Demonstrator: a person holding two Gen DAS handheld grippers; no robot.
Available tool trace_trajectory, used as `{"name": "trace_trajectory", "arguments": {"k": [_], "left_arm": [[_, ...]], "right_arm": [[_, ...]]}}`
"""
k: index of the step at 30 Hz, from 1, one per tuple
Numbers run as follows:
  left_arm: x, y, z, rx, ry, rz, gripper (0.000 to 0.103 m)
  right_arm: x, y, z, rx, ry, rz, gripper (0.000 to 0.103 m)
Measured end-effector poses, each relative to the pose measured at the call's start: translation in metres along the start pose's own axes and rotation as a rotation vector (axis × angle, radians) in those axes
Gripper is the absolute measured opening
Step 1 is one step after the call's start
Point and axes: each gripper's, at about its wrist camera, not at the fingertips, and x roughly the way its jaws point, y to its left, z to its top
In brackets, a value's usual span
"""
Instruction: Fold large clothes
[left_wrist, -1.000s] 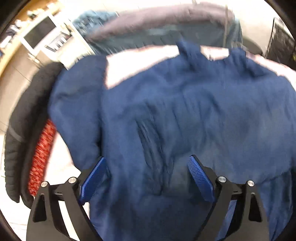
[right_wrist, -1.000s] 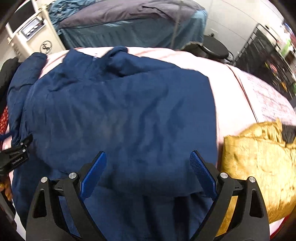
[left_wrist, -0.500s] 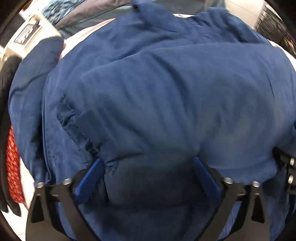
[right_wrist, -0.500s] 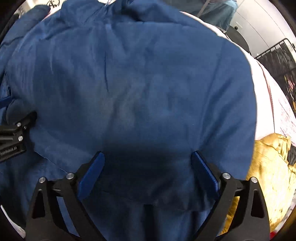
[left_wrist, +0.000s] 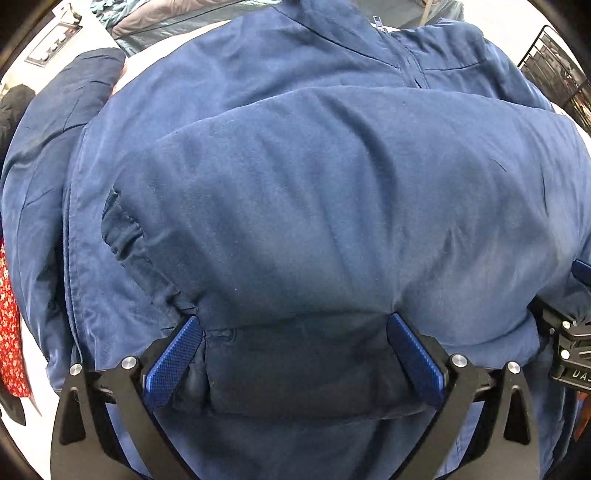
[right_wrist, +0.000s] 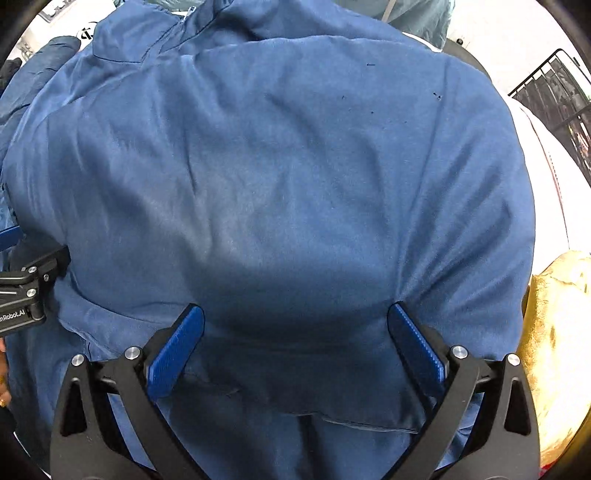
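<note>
A big blue jacket (left_wrist: 314, 192) covers nearly all of both views, spread on a pale pink surface (right_wrist: 546, 155). Its collar and zip lie at the far end and its hem at the near end, so its long axis runs near to far. A folded panel lies across the middle, and one sleeve (left_wrist: 55, 122) trails off to the far left. At the right a gold cloth (right_wrist: 554, 332) sits just beside the jacket. A black wire rack (right_wrist: 554, 88) stands at the far right. A red patterned cloth (left_wrist: 9, 325) shows at the left edge. The left gripper (left_wrist: 293, 350) and the right gripper (right_wrist: 295, 343) both point down at the near hem, their jaws spread wide apart with cloth between them, not clamped.
</note>
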Motion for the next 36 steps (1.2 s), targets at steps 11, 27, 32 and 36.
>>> {"name": "trace_trajectory", "arguments": {"k": [11,27,32,36], "left_arm": [[-0.068,0.018,-0.019,-0.024,-0.151,0.086,0.091],[-0.022,0.199,0.174,-0.124,-0.041,0.583,0.09],[0.022,0.219,0.176,-0.109,0.084,0.593,0.086],[0.021,0.232,0.171,-0.201,0.081,0.475,0.072]], "right_arm": [[-0.055,0.005,-0.023,-0.027,-0.054,-0.011,0.098],[-0.101,0.007,-0.038,-0.012,-0.07,0.002,0.098],[-0.102,0.001,-0.038,0.044,-0.045,-0.003,0.098],[-0.092,-0.003,-0.031,0.044,-0.026,-0.006,0.098]]}}
